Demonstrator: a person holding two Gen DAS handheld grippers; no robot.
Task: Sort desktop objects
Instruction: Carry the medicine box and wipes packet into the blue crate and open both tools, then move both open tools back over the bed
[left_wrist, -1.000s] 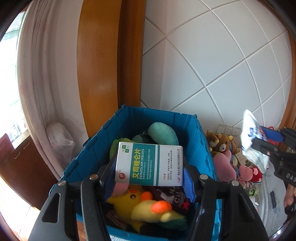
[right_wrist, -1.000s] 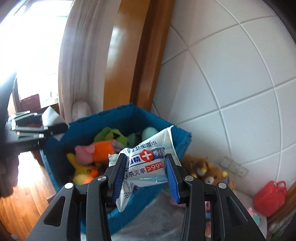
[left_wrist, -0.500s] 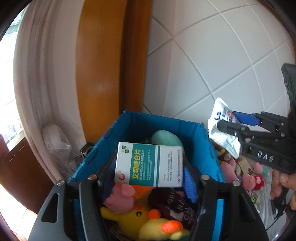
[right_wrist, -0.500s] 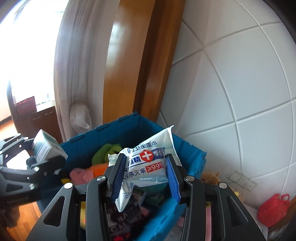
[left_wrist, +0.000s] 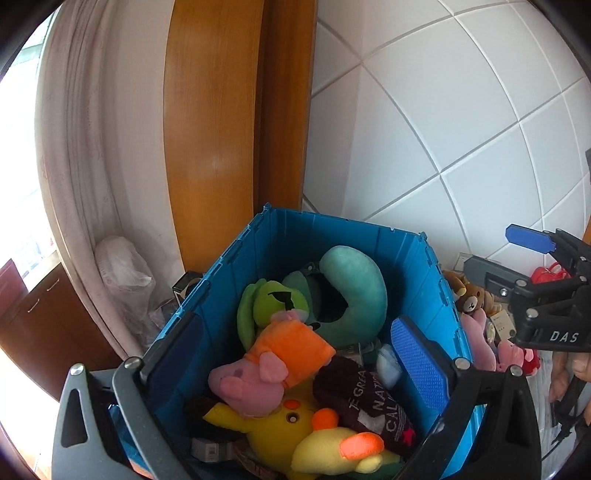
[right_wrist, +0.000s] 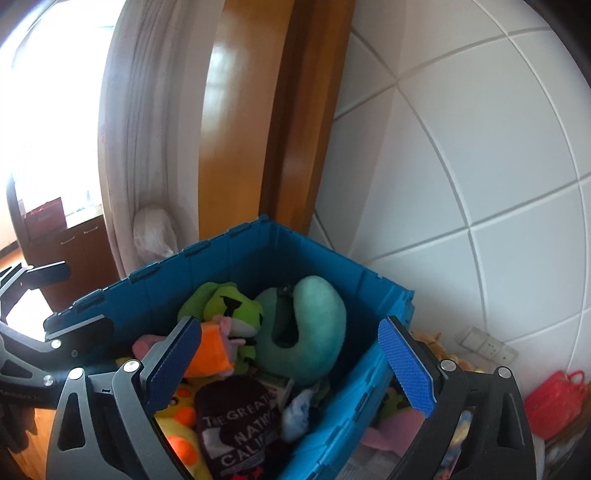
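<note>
A blue crate (left_wrist: 406, 266) (right_wrist: 207, 266) stands in the wall corner, filled with plush toys, a teal neck pillow (left_wrist: 354, 284) (right_wrist: 314, 317) and a dark pouch (left_wrist: 369, 398). My left gripper (left_wrist: 295, 356) hangs over its near side, jaws opening wide, nothing between the blue pads (left_wrist: 417, 362). My right gripper (right_wrist: 291, 369) (left_wrist: 517, 254) is over the crate's right side, jaws opening too, and empty. A pale blue-white packet (right_wrist: 299, 410) (left_wrist: 388, 365) lies among the toys. The tablet box is not clearly visible.
More plush toys (left_wrist: 476, 314) and a red bag (right_wrist: 554, 398) lie right of the crate, under a wall socket (right_wrist: 484, 343). A wooden door frame (left_wrist: 221, 147), a curtain and a white plastic bag (left_wrist: 122, 269) stand behind it. A person's hand (left_wrist: 576, 373) is at the right.
Both grippers have let go: the tablet box has left the left jaws and the wipes packet the right jaws, and both pairs of jaws now stand wide. The right gripper moved over the crate.
</note>
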